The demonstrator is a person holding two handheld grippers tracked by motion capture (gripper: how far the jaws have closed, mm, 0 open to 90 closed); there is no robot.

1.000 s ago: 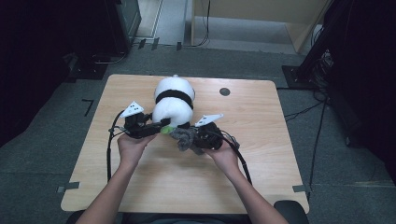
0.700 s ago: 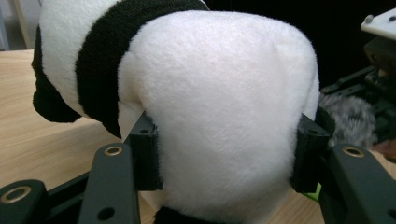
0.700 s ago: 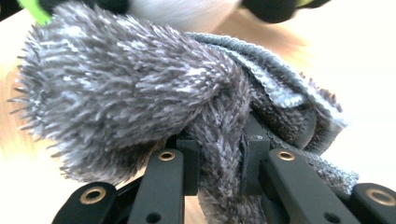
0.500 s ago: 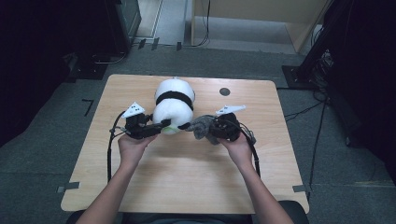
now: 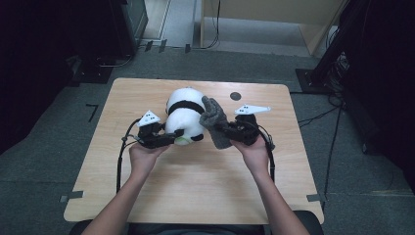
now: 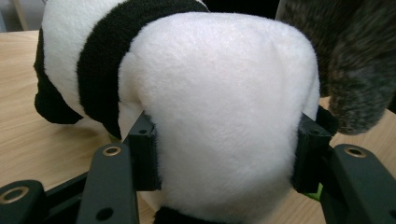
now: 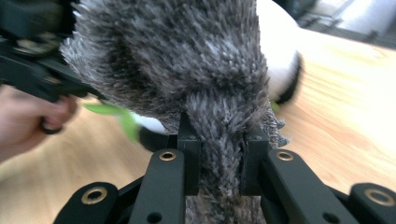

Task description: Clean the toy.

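The left gripper (image 5: pixel 172 137) clamps the plush panda (image 5: pixel 185 117) at table centre, while the right gripper (image 5: pixel 226 131) pinches the grey fuzzy sock (image 5: pixel 213 122) hanging at the panda's three o'clock

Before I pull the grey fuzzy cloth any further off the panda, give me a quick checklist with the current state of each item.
1. Left gripper clamped on the panda: ok, jaws press into its white rump on both sides.
2. Right gripper pinching the cloth: ok, pile squeezed between the jaws.
3. Cloth free of the panda: cannot tell, its upper end lies against the panda's side.
4. Panda resting on the table: ok.
5. Cloth clear of the left gripper: ok, it hangs off to one side in the left gripper view.
6. Green tag snagged: cannot tell, blurred.
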